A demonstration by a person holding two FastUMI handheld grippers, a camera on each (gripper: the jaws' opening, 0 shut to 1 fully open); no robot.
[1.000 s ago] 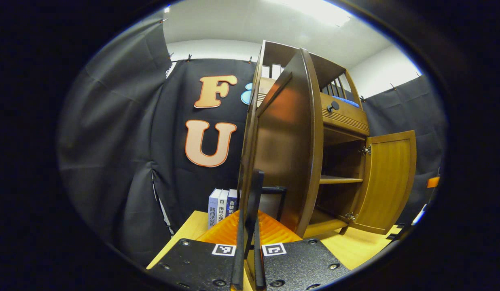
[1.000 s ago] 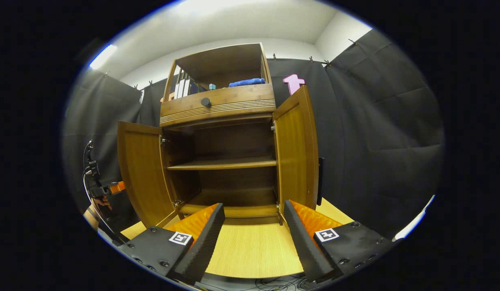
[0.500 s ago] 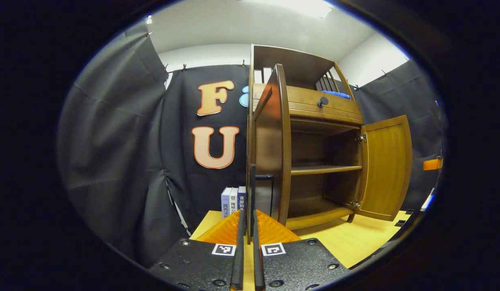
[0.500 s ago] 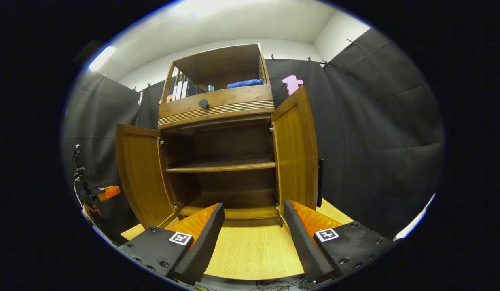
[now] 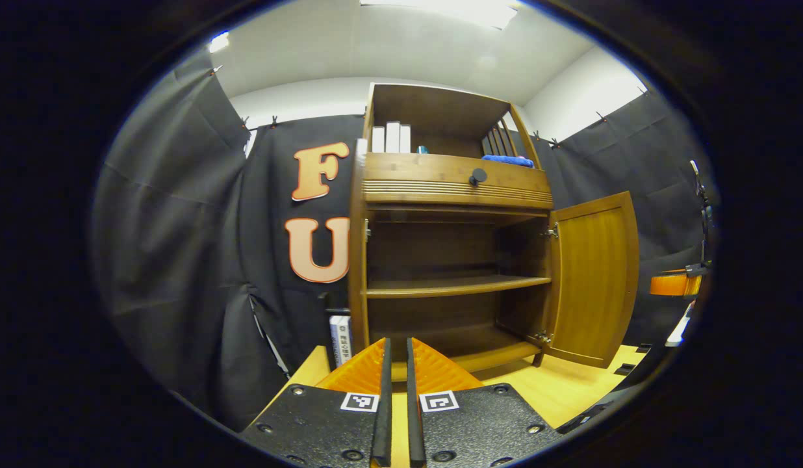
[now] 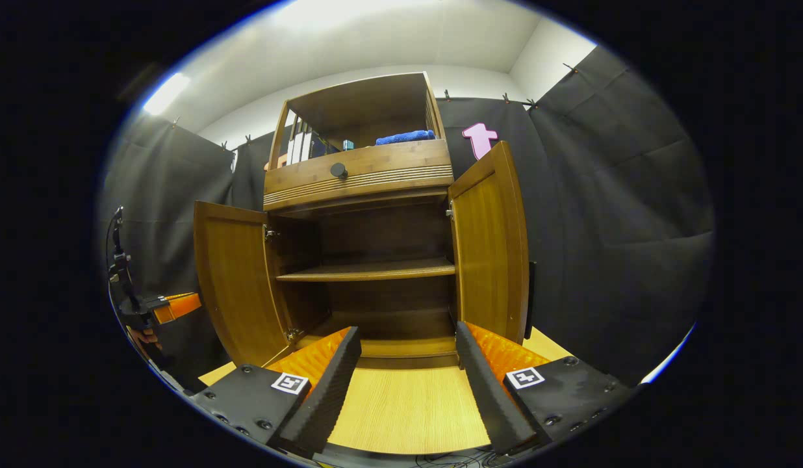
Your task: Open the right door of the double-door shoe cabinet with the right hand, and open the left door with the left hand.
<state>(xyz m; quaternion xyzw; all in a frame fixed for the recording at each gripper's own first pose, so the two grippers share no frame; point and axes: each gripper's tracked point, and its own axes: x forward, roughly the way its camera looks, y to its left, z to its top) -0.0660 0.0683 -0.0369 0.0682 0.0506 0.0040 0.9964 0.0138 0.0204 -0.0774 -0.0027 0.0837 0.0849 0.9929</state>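
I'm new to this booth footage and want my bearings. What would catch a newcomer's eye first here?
The wooden shoe cabinet stands mid-frame with both doors swung wide, the left door and right door, baring an empty middle shelf. In its open top lie a blue cloth and upright books. The right gripper hangs open before it.
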